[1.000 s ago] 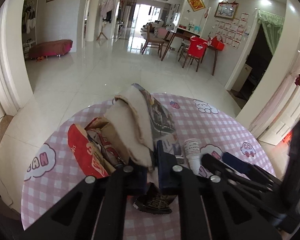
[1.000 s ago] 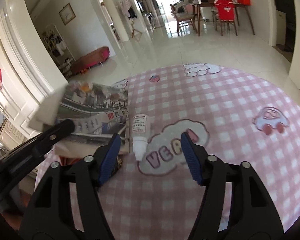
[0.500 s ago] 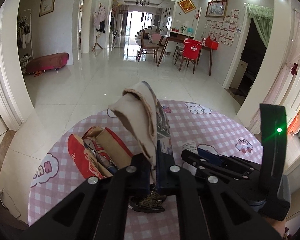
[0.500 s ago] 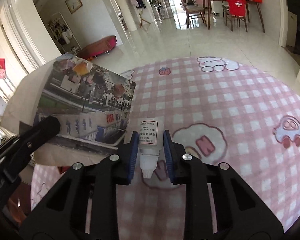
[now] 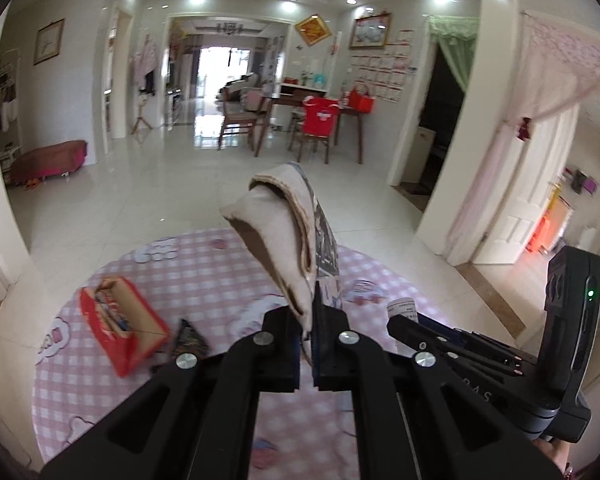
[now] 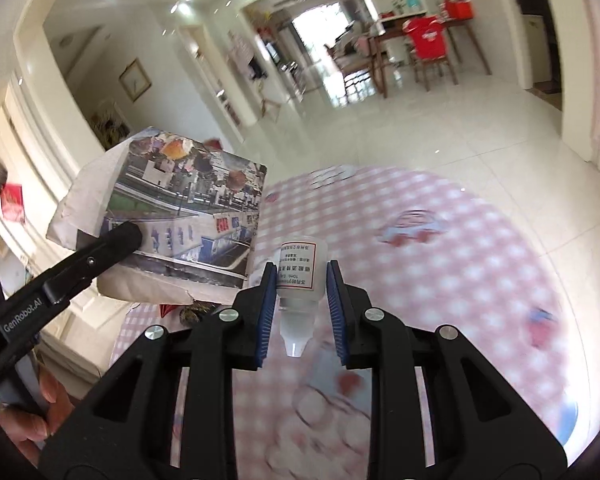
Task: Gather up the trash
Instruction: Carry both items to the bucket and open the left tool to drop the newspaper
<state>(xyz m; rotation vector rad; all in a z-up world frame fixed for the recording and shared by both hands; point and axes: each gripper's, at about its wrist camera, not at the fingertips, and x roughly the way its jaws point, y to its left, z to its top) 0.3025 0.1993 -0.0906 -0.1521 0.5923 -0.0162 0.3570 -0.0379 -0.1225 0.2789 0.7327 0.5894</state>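
My left gripper (image 5: 309, 312) is shut on a folded paper bag (image 5: 284, 236) with a printed picture side and holds it up above the round pink checked table (image 5: 220, 280). The bag shows in the right wrist view (image 6: 180, 208) at the left. My right gripper (image 6: 300, 276) is shut on a small white dropper bottle (image 6: 300, 272) with a red-framed label, lifted off the table. The bottle's base also peeks out in the left wrist view (image 5: 403, 309). A red open carton (image 5: 120, 326) and a dark crumpled wrapper (image 5: 190, 344) lie on the table at the left.
The table stands on a glossy white tile floor (image 5: 180, 184). A dining table with chairs (image 5: 312, 120) stands far back. A low red bench (image 5: 48, 158) is by the left wall. The right gripper's body (image 5: 500, 364) sits close at the left gripper's right.
My right gripper closed on the dropper bottle and lifted it off the table. My left gripper rose with the paper bag, leaving the red carton and wrapper on the table.
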